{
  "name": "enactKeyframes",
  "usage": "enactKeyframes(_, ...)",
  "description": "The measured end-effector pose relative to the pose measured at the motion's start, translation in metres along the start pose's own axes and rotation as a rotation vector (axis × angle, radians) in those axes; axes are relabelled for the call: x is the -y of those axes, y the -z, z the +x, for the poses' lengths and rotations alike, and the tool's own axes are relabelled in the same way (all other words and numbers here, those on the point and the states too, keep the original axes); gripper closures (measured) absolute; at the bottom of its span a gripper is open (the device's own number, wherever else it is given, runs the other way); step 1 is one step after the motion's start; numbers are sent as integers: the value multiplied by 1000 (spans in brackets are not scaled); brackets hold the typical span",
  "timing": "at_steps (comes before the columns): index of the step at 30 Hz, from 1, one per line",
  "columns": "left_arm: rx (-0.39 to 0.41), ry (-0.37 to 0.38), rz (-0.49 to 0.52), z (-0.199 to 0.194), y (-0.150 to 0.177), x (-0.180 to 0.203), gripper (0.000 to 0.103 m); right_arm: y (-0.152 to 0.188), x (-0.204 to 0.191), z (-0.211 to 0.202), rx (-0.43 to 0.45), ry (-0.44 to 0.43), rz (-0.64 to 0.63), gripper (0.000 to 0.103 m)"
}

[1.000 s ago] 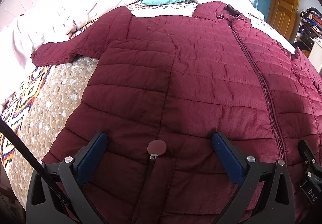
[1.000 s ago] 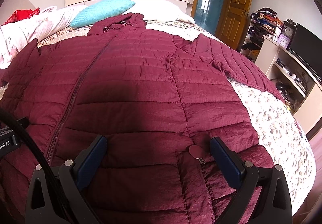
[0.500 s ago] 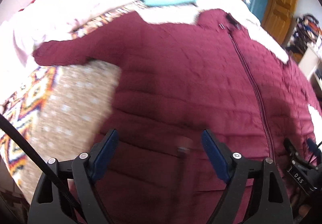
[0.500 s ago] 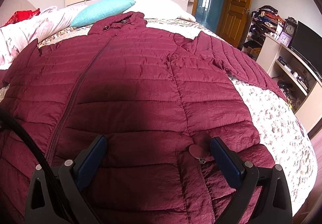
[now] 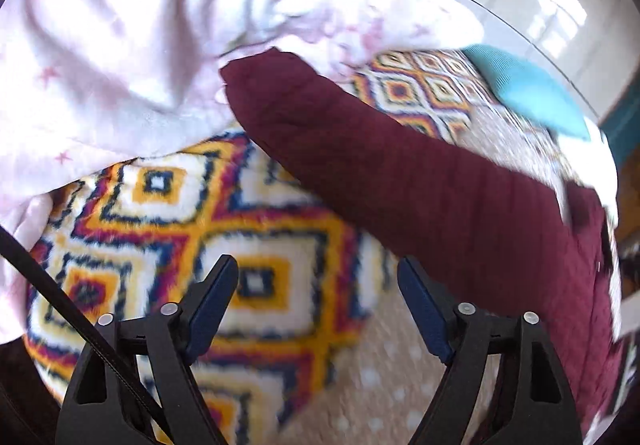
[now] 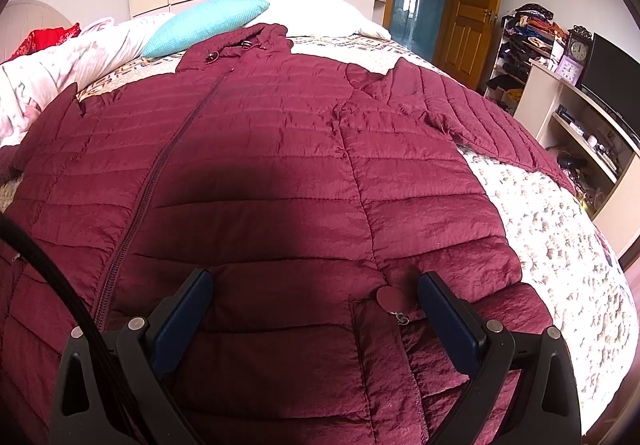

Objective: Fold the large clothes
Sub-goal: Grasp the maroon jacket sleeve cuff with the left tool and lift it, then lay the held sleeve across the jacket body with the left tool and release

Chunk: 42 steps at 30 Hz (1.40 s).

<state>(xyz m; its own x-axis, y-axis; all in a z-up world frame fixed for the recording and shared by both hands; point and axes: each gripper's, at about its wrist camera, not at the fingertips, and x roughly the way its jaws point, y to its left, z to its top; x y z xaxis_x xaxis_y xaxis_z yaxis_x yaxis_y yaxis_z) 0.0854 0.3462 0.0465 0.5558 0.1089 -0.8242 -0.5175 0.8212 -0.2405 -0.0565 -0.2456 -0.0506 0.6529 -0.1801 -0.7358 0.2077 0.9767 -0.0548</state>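
A maroon quilted jacket [image 6: 260, 165] lies spread flat on the bed, zipper closed, collar toward the pillows. Its left sleeve [image 5: 380, 165] stretches out over the patterned bedspread in the left wrist view, cuff touching a pink-white blanket. My left gripper [image 5: 316, 285] is open and empty, hovering over the bedspread just short of the sleeve. My right gripper [image 6: 316, 297] is open and empty, low over the jacket's lower right front, with a round zipper pull [image 6: 390, 299] between its fingers.
A colourful diamond-patterned bedspread [image 5: 160, 237] covers the bed. A crumpled pink-white blanket [image 5: 120, 45] lies at the left. A teal pillow [image 6: 204, 23] and white pillow are at the head. A shelf unit with a TV [image 6: 580, 117] stands to the right.
My left gripper has swung left off the jacket body toward the outstretched left sleeve. The right gripper has stayed put over the lower front.
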Motion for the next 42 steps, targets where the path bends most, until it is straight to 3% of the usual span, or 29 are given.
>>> enactKeyframes(8, -65, -2, -112, 80, -55, -32, 28, 0, -3, 0, 7, 24, -14, 0)
enactKeyframes(12, -35, -18, -164, 92, -72, -36, 30, 1, -5, 0, 12, 35, -21, 0)
enactKeyframes(13, -37, -26, -157, 93, -75, -34, 53, 1, -5, 0, 12, 36, -22, 0)
enactKeyframes(14, -43, -34, -140, 92, -78, -30, 85, 1, -5, 0, 12, 36, -22, 0)
enactKeyframes(17, -1, -30, -84, 69, -82, -6, 98, 1, -5, 1, 13, 35, -22, 0)
enactKeyframes(21, 84, 74, 80, 12, -71, 55, 100, 0, -4, 2, 11, 25, -15, 0)
enactKeyframes(25, 126, 270, 256, -53, -39, 146, 100, 0, -3, 2, 11, 17, -8, 0)
enactKeyframes(28, 80, 447, 356, -84, 3, 216, 100, 0, -1, 1, 12, 6, -1, 0)
enactKeyframes(31, -6, 560, 451, -95, 62, 278, 100, 0, 3, 2, 9, -15, 14, 0)
enactKeyframes(34, -99, 591, 534, -87, 119, 321, 97, 0, 9, 3, 4, -45, 34, 0)
enactKeyframes(38, -207, 556, 552, -71, 165, 336, 74, 0, 14, 3, 2, -79, 55, 0)
enactKeyframes(42, -154, 523, 545, -98, 184, 305, 60, 1, 16, 2, 1, -96, 65, 0)
